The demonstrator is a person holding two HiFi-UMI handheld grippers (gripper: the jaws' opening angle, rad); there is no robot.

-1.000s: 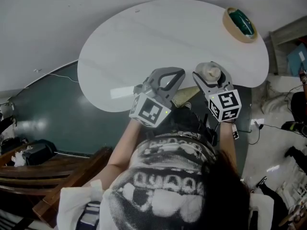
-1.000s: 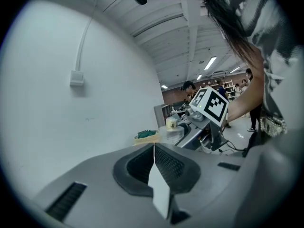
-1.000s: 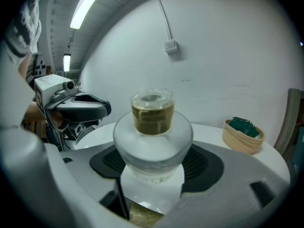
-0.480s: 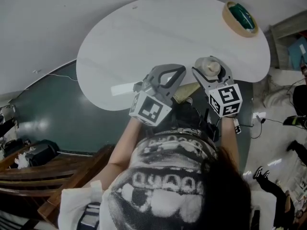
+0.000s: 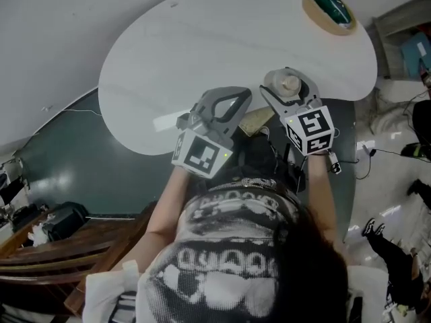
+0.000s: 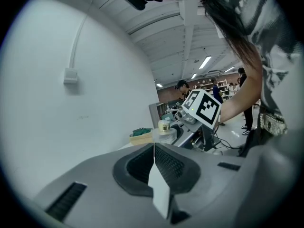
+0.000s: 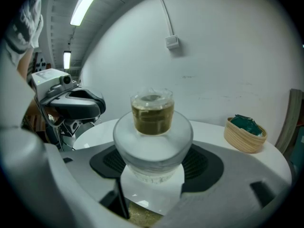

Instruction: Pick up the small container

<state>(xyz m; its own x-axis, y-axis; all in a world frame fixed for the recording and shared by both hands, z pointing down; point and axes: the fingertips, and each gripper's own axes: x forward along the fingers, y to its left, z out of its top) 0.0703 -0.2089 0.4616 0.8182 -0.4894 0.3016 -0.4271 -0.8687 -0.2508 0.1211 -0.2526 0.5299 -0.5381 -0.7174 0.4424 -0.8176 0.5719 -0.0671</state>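
White rounded table (image 5: 202,46): near edge runs right under both grippers, so there's little surface btw them and the person. Far and left parts of the top are bare, plenty of room there. White wall stands behind the far edge. Woven basket (image 5: 328,9) w/ sth green in it sits at the far-right rim, well apart from the grippers. Tan object (image 5: 258,120) shows below the near edge, btw the two grippers.

Small container (image 7: 153,141) is btw the jaws of the right gripper (image 5: 288,87), by the near-right edge; can't tell if its base touches the top. Jaws stand wide, pads against its sides. It's a frosted, round-shouldered jar w/ a narrower clear top part showing olive-brown contents.

Left gripper (image 5: 232,98) is just beside it on the left, jaws closed together, nothing in them.
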